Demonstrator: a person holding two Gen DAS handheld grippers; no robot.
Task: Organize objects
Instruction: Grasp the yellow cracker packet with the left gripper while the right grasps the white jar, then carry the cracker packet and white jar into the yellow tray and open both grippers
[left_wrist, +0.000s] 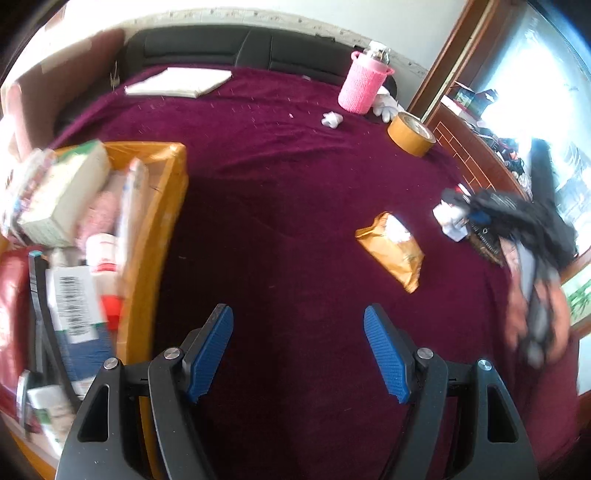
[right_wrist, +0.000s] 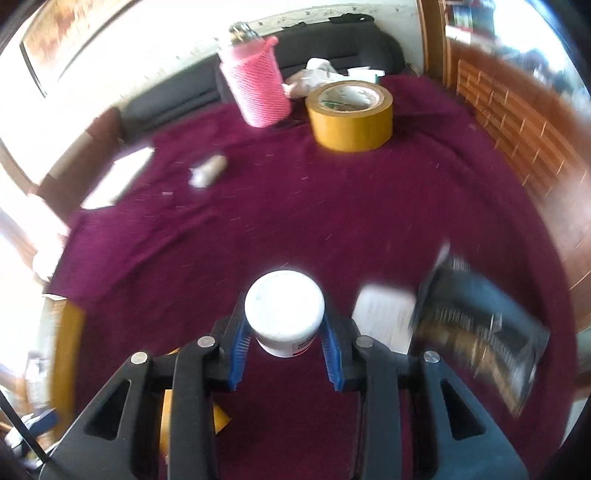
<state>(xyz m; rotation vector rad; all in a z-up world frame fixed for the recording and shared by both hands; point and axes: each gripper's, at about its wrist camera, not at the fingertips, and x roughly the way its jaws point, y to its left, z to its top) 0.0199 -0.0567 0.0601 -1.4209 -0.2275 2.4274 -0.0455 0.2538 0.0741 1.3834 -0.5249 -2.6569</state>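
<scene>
Right gripper (right_wrist: 284, 328) clamped on a white jar (right_wrist: 284, 314), lifted off the maroon cloth (right_wrist: 295, 206), presumably bound for the orange box (left_wrist: 162, 236) (already crowded); left gripper (left_wrist: 298, 354) spread wide, empty, just right of that box, likely ready for the gold packet (left_wrist: 391, 249) further right.

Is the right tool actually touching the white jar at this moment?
Touching. The right wrist view shows the white jar wedged in the right tool, both blue pads pressed against its sides with no gap visible.
</scene>
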